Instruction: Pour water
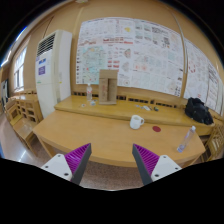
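Here the tongs (112, 162) hang well back from the wooden counter (100, 135), their two fingers wide apart with nothing between them; the magenta pads (77, 157) face inward over bare floor. On the near counter a white mug (136, 122) stands toward the right, a small red lid-like disc (157, 128) just beside it, and a clear plastic bottle (189, 137) stands further right near the counter's end. A second counter (120, 106) runs behind, against the wall, carrying a brown paper bag (108, 86), another clear bottle (90, 94) left of the bag, and a dark bag (199, 111) at the right end. Large printed posters (130, 45) cover the wall above, and a white standing air conditioner (53, 62) fills the left corner. Wooden chairs (22, 118) sit left of the near counter.
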Available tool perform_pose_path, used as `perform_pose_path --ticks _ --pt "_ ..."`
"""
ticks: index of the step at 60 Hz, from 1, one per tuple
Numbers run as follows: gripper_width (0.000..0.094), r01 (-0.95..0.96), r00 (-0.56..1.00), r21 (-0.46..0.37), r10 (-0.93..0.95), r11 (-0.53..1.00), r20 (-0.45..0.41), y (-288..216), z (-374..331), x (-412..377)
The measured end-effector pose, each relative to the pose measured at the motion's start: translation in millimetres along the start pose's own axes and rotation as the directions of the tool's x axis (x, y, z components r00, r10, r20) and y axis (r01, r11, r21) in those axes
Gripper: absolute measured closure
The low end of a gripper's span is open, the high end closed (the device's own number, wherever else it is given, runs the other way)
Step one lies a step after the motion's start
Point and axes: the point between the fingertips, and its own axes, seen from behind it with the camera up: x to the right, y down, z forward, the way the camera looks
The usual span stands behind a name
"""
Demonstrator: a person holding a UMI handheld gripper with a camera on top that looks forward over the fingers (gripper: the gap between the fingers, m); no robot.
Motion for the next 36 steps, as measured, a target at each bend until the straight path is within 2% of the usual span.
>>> perform_pose_path --ticks 7,25,30,36 --pt "0.0088 -0.034 0.999 -0.047 0.032 0.998 -0.043 27 5 32" --pt "0.0087 -0.091 0.983 -0.151 0.064 0.984 -0.172 155 77 254" --pt "0.0086 -0.11 0.976 -0.153 0.078 0.982 -0.201 175 98 321" --pt "0.0085 -0.118 0.968 -0.116 0.088 0.986 -0.234 181 129 399"
